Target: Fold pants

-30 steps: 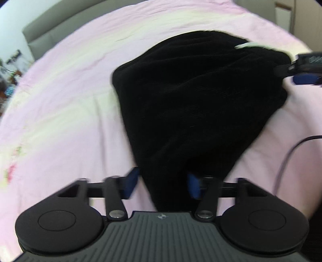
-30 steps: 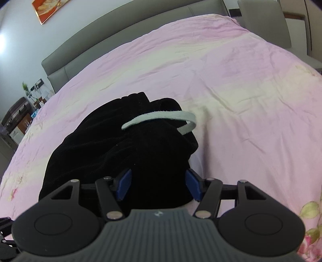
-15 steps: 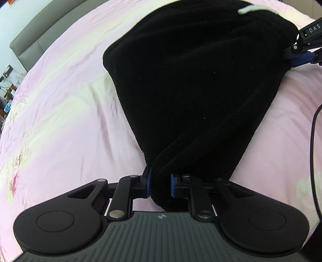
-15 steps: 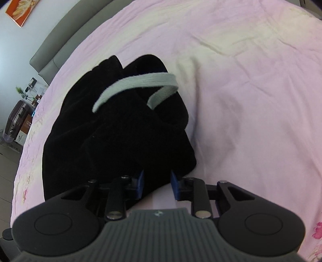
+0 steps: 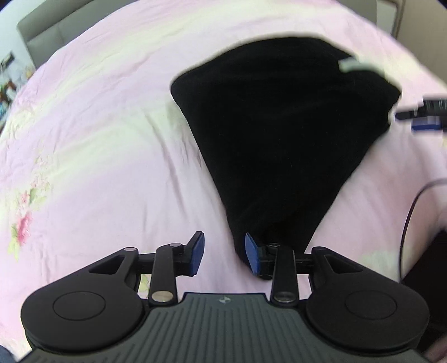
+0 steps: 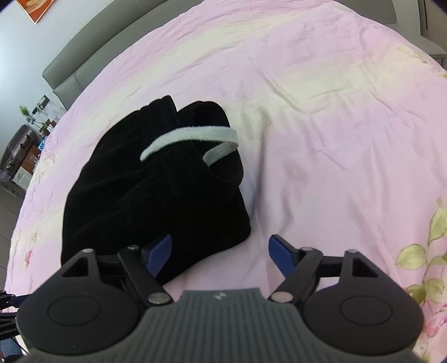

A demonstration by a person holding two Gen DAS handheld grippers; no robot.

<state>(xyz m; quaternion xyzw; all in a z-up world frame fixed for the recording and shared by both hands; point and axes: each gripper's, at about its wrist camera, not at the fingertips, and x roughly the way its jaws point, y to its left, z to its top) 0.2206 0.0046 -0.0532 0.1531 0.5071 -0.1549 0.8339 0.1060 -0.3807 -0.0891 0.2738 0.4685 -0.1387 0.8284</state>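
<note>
Two grippers apart: left gripper (image 5: 224, 254), right gripper (image 6: 220, 252), black pants (image 6: 156, 192), drawstring (image 6: 192, 139) looped in right view only.

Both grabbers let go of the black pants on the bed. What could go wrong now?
The gray drawstring loops loose on top of the black pants, so the open right gripper could snag it and tug the fold apart. The open left gripper has one finger right against the pants' near corner, so pulling away might drag that corner across the pink bedsheet.

A home bedroom: pink floral bedsheet (image 6: 321, 117); grey padded headboard (image 6: 92, 55); wall picture (image 6: 30, 9).
</note>
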